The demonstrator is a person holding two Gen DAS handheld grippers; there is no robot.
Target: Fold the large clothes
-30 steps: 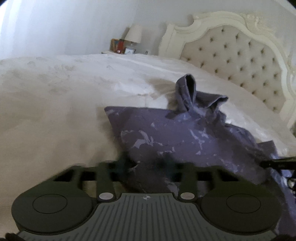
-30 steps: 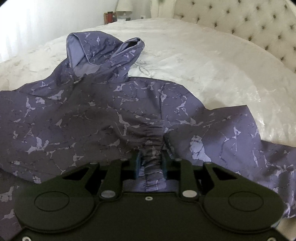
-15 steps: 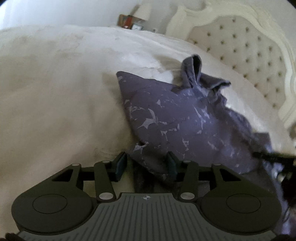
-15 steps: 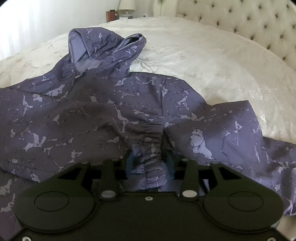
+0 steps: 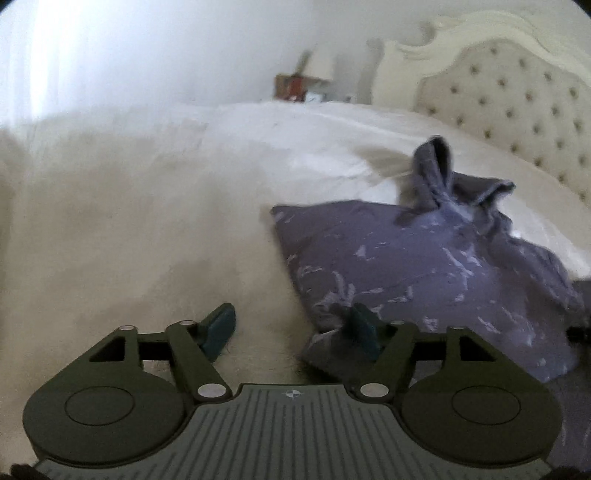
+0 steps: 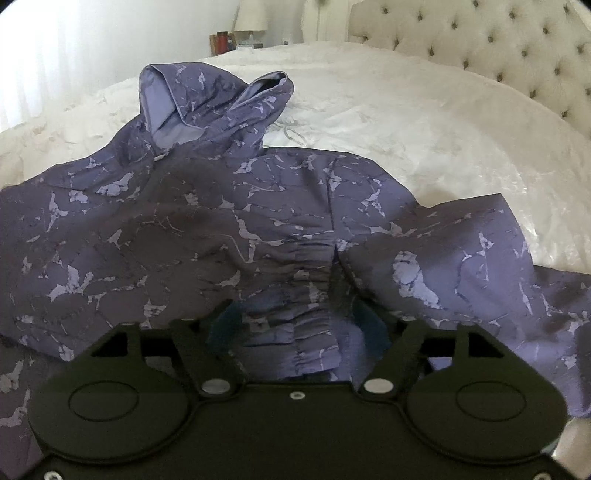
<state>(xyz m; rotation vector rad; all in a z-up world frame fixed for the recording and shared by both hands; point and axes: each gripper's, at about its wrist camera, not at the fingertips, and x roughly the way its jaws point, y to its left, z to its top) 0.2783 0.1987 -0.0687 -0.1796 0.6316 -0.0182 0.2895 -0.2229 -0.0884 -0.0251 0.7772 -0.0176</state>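
A home bedroom: white-quilted bed (image 6: pixel 424 122), tufted headboard (image 5: pixel 517 107), bedside lamp (image 6: pixel 251 16).

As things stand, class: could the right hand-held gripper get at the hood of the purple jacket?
Probably yes. The right hand-held gripper has just been opening over the gathered fabric of the jacket; nothing lies between it and the hood, though it must move forward across the jacket.

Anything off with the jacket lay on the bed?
Mostly flat, but the purple hooded jacket's hood stands bunched upright on the white bedspread, not flattened. Gathered hem is puckered. No damage visible.
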